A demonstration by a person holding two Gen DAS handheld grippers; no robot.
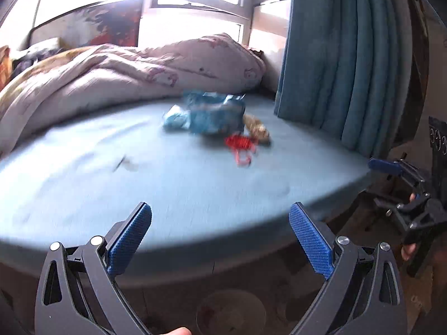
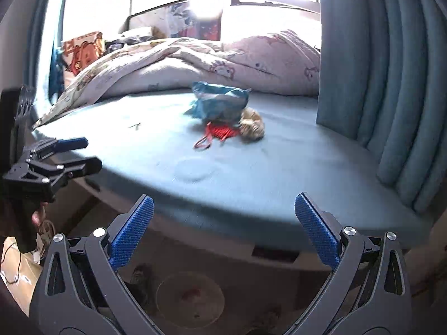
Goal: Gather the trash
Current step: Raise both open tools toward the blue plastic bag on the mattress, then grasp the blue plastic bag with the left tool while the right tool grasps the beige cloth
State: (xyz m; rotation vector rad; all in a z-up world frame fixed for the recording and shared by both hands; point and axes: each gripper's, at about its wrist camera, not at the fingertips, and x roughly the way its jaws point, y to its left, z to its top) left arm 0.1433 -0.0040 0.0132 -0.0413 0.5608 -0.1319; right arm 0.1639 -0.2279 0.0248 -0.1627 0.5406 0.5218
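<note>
Trash sits in one small heap on the blue bedsheet (image 2: 139, 150), out beyond the near mattress edge and short of the rumpled quilt (image 2: 195, 64). Landmark: the blue plastic bag (image 2: 220, 106), crumpled and partly open. Touching its near side is a red net bag (image 2: 222, 131) with a loop handle trailing toward me; touching its curtain side is a tan crumpled wrapper (image 2: 252, 128). All look light, soft and crushable; the film is probably slippery, so I judge a gathered fold at the bag's mouth the best hold, and the loop for the net. Blur hides finer detail. My left gripper (image 1: 220, 219) and right gripper (image 2: 223, 209) both hang over the near mattress edge, well short of the bag, pointing at it, level with each other. Both are spread wide and carry nothing. Teal curtain (image 2: 391, 83) hangs beyond the wrapper.
</note>
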